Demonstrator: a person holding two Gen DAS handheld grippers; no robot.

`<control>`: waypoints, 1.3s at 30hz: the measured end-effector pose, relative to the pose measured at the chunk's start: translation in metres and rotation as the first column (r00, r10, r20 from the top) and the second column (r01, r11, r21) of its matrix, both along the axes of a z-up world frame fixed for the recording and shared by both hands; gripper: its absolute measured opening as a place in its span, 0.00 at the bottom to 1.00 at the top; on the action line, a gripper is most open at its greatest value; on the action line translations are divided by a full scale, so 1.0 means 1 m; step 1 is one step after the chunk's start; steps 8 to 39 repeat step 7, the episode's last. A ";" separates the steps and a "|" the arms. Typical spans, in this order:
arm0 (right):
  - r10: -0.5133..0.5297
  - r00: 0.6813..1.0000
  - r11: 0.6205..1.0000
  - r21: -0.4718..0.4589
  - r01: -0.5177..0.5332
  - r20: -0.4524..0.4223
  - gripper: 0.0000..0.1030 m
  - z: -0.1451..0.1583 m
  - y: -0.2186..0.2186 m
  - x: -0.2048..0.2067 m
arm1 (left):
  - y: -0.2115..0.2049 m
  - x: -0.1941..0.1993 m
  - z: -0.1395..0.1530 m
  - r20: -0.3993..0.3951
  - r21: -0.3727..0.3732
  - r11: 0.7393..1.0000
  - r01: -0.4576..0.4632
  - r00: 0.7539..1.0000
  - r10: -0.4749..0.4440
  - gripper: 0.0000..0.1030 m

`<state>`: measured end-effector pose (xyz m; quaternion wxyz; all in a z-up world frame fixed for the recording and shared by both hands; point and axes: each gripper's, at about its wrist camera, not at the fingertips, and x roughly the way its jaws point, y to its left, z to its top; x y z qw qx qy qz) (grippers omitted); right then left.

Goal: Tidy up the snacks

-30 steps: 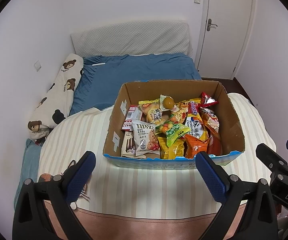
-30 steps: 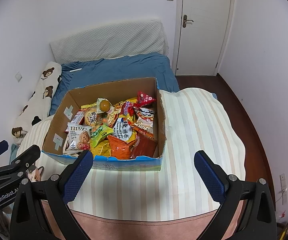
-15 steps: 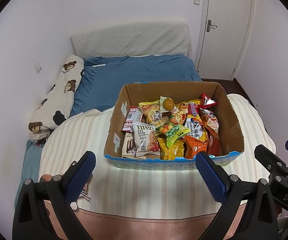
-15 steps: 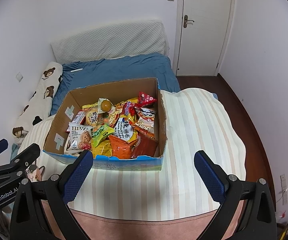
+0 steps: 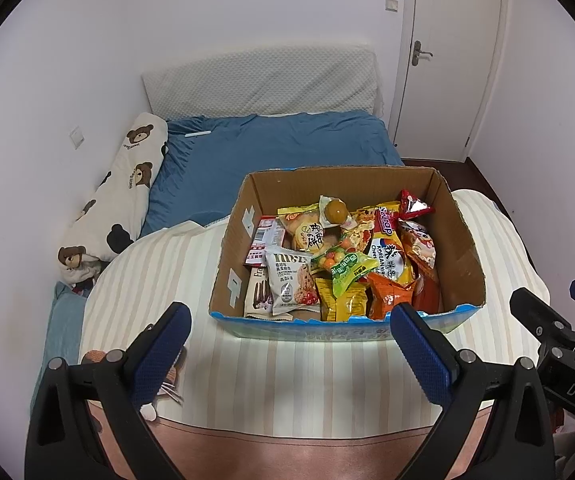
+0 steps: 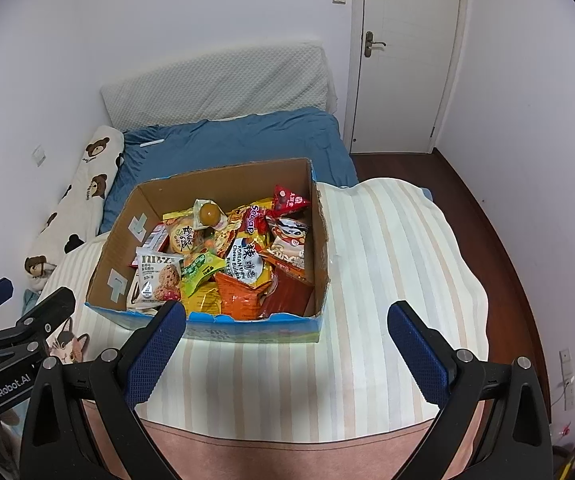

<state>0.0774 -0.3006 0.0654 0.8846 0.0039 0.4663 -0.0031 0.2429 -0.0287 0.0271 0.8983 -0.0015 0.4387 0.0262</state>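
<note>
An open cardboard box (image 5: 461,236) (image 6: 117,240) full of snack packets stands on a striped cloth-covered table (image 5: 287,380). Inside lie a white cookie packet (image 5: 292,285) (image 6: 155,278), a green candy bag (image 5: 345,266), an orange chip bag (image 5: 389,300) (image 6: 239,298), a yellow Korean noodle packet (image 6: 247,264) and a red triangular packet (image 5: 413,205). My left gripper (image 5: 291,354) is open and empty, just in front of the box. My right gripper (image 6: 287,350) is open and empty, in front of the box's right corner.
A bed with blue sheet (image 5: 271,152) lies behind the table, with a bear-print pillow (image 5: 119,196) along the left wall. A white door (image 6: 407,52) is at the back right. Brown floor (image 6: 499,240) runs right of the table.
Both grippers have crept slightly toward the box; nothing was picked up and the jaws stay open.
</note>
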 end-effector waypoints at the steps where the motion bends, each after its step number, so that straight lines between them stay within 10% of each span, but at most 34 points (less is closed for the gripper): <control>1: -0.002 1.000 1.000 0.000 0.002 0.000 1.00 0.000 -0.001 0.000 | 0.000 0.000 0.000 -0.001 -0.001 1.000 0.002 1.000 -0.002 0.99; 39: -0.005 1.000 1.000 -0.001 0.005 0.003 1.00 0.001 -0.001 -0.001 | -0.001 0.000 0.001 -0.004 -0.004 1.000 0.007 1.000 -0.007 0.99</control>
